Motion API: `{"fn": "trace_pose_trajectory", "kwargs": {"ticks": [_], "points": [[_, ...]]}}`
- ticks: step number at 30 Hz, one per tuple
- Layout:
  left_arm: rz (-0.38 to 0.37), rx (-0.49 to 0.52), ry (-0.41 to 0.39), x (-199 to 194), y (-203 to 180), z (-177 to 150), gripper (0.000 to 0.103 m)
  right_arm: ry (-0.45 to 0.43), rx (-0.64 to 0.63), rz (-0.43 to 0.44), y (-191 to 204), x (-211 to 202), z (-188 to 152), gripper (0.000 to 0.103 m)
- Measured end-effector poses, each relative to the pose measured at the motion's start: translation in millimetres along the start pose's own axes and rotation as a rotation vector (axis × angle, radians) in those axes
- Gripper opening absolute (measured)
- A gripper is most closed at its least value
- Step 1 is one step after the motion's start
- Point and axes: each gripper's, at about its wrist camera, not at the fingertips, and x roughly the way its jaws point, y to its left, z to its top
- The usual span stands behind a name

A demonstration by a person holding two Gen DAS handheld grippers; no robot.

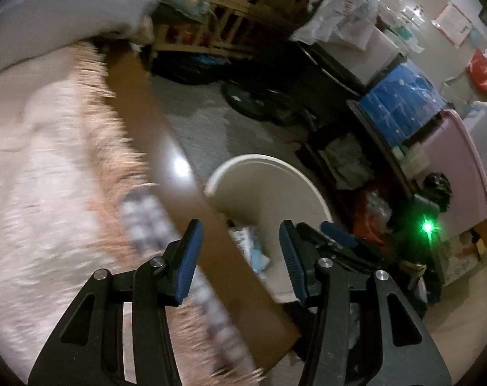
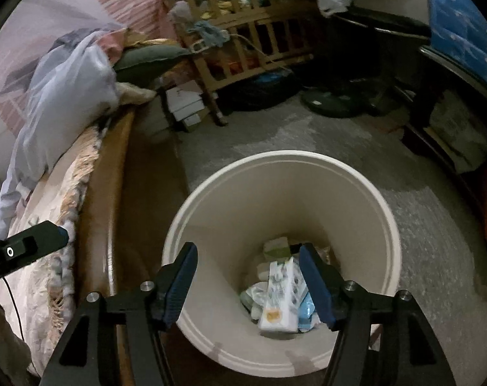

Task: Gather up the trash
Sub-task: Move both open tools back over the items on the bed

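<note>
A bed (image 2: 60, 193) with a fringed blanket and a brown wooden side rail fills the left of the scene, with a wooden crib (image 2: 243, 29) at the far end of the grey floor. Just right of the bed rail stands a white bin (image 2: 372, 199), open-topped. Trash (image 2: 282, 296) lies at its bottom: white and blue packets, piled together. The right gripper (image 2: 248, 283) hangs above the bin, jaws wide apart and holding nothing. The left gripper (image 1: 240, 263) hovers over the bed's edge, jaws likewise spread and empty.
</note>
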Motion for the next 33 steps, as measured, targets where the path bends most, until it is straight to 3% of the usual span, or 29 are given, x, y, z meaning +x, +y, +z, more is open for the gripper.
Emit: {"fn": "trace_pose_trajectory", "kwargs": {"ticks": [7, 13, 27, 30, 33], "points": [[0.146, -0.031, -0.055, -47, 58, -15, 0.048, -0.012, -0.076, 0.100, 43, -3, 1, 0.063], [0.254, -0.109, -0.084, -87, 127, -28, 0.048, 0.002, -0.164, 0.188, 109, -7, 6, 0.063], [0.572, -0.393, -0.200, -194, 348, -24, 0.048, 0.092, -0.413, 0.356, 272, 21, 4, 0.066], [0.644, -0.460, -0.198, -201, 397, -22, 0.048, 0.116, -0.431, 0.374, 293, 31, -2, 0.066], [0.653, -0.495, -0.140, -191, 431, -22, 0.048, 0.141, -0.444, 0.384, 310, 43, -8, 0.066]]}}
